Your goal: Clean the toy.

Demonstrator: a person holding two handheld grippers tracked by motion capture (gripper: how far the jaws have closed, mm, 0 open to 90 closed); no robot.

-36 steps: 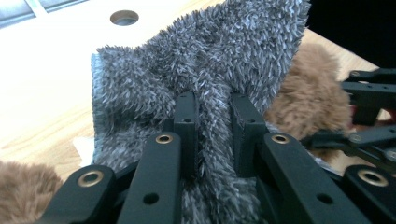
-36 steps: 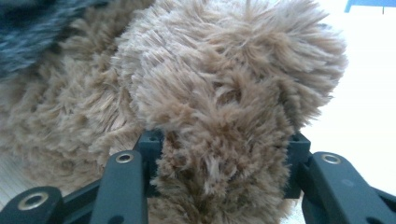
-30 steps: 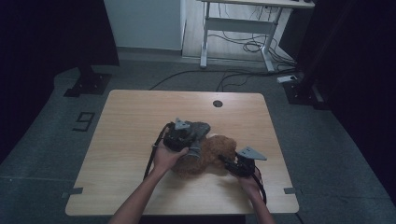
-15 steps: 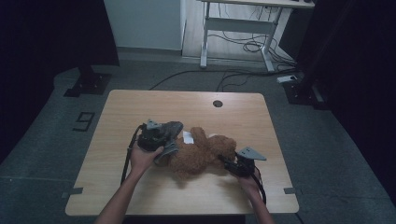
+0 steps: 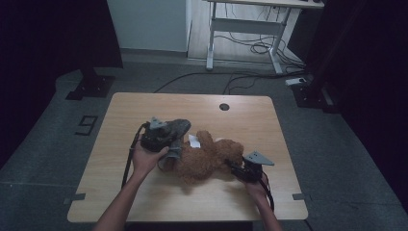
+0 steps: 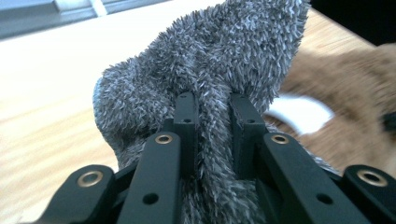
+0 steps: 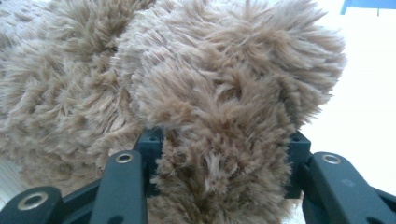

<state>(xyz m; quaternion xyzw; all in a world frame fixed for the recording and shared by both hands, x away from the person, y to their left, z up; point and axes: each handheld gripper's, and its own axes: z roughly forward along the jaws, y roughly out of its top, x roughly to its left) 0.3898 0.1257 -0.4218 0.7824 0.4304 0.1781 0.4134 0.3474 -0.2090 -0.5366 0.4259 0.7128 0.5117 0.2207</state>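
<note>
**A:** What is on the table [image 5: 144, 103] right now?

**B:** A brown teddy bear [image 5: 207, 161] lies on its side near the middle of the light wooden top. The right gripper [image 5: 236, 169] has its jaws clamped around one fuzzy part of the bear at its right end. The left gripper [image 5: 174, 153] pinches a fold of a grey fuzzy cloth [image 6: 210, 70], perhaps a small garment, its jaws closed tight on the pile. The cloth sits at the bear's left end, touching it, beside a white tag [image 5: 193, 140].

**A:** So which step is this?

**B:** I judge the cloth is being worked off or onto the bear while the right hand anchors the toy; which of the two I cannot tell.

**A:** And what does the next move call for?

**B:** A firm right grip, and a steady pull on the cloth without tearing loose.
</note>
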